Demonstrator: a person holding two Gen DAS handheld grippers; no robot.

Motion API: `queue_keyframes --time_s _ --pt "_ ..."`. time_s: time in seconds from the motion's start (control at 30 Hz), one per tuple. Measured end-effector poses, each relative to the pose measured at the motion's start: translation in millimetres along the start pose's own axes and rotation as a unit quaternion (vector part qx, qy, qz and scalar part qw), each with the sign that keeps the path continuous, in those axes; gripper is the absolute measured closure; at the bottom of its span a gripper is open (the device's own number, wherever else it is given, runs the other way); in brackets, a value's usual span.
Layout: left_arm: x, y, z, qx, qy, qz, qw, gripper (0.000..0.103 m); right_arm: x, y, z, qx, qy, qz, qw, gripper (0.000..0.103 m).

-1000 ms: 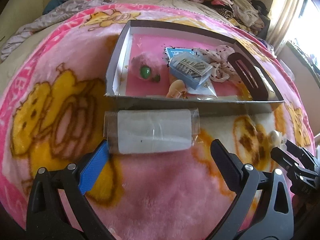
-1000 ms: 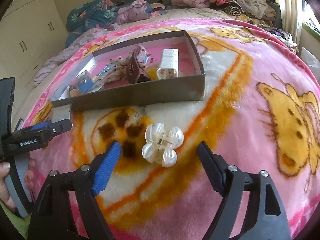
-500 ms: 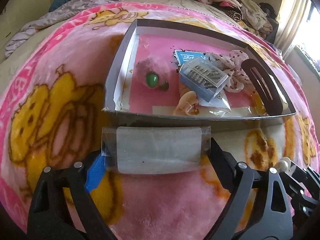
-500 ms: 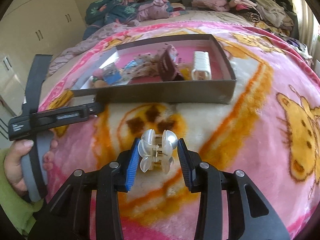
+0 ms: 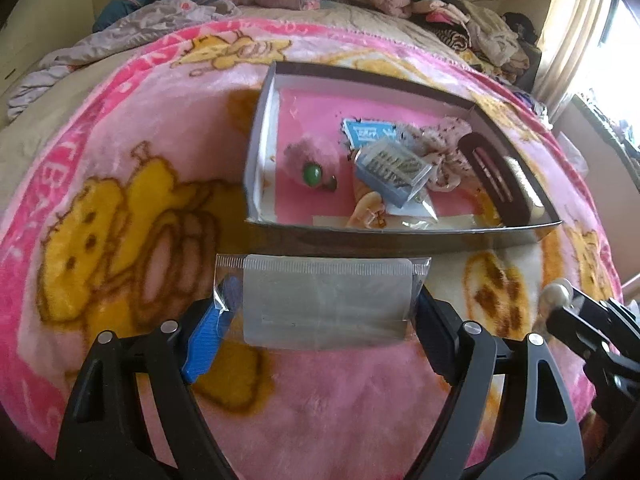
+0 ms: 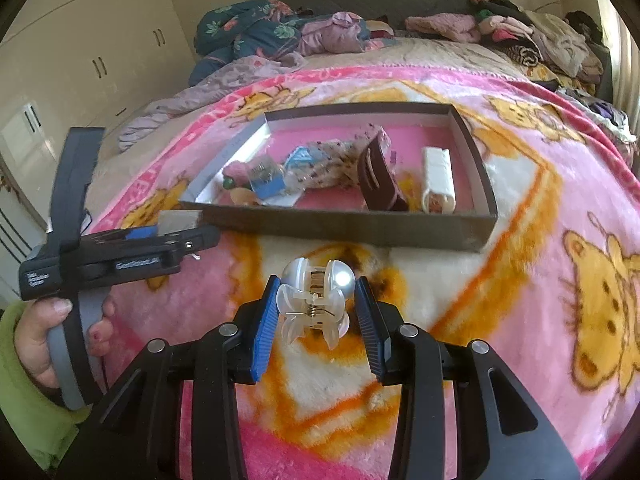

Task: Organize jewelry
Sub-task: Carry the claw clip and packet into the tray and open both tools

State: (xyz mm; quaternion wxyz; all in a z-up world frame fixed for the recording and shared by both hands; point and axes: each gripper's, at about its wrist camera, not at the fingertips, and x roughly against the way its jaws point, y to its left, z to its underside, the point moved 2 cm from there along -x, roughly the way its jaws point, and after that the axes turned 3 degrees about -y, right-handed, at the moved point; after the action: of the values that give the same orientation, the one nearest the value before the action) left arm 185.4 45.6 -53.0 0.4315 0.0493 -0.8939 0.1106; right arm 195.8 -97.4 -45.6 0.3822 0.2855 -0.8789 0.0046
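My left gripper [image 5: 324,320] is shut on a clear plastic packet [image 5: 328,300] and holds it just in front of the shallow grey box [image 5: 400,236] with a pink floor. My right gripper [image 6: 316,312] is shut on a pearly white claw hair clip [image 6: 316,300] and holds it above the blanket, in front of the box [image 6: 360,232]. The clip's tip also shows at the right of the left wrist view [image 5: 554,294]. The left gripper with its packet shows at the left of the right wrist view [image 6: 160,236].
The box holds a pink pompom with a green bead [image 5: 310,160], a clear case of pins [image 5: 394,170], a dark brown hair clip [image 6: 380,176], a white clip [image 6: 438,180] and a floral scrunchie [image 5: 444,148]. Piled clothes [image 6: 540,40] lie at the bed's far end.
My right gripper has closed on the claw clip and lifted it off the blanket. My left gripper has closed on the plastic packet and raised it toward the box.
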Motion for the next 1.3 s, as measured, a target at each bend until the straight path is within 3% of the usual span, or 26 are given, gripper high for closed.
queue_keyframes --time_s 0.57,1.07,1.3 --pt "35.4 12.7 -42.7 -0.001 -0.046 0.007 0.9989 0.028 7.2 8.5 -41.6 0.015 -0.032 0.000 0.999 0.067" --pt "13.4 -0.4 -79.0 -0.018 -0.056 0.014 0.9982 0.028 -11.3 0.2 -79.6 0.022 -0.049 0.018 0.998 0.067" --pt "-8.8 -5.1 -88.5 -0.025 -0.046 0.011 0.9986 0.028 -34.7 -3.1 -85.5 0.022 -0.037 0.020 0.999 0.066"
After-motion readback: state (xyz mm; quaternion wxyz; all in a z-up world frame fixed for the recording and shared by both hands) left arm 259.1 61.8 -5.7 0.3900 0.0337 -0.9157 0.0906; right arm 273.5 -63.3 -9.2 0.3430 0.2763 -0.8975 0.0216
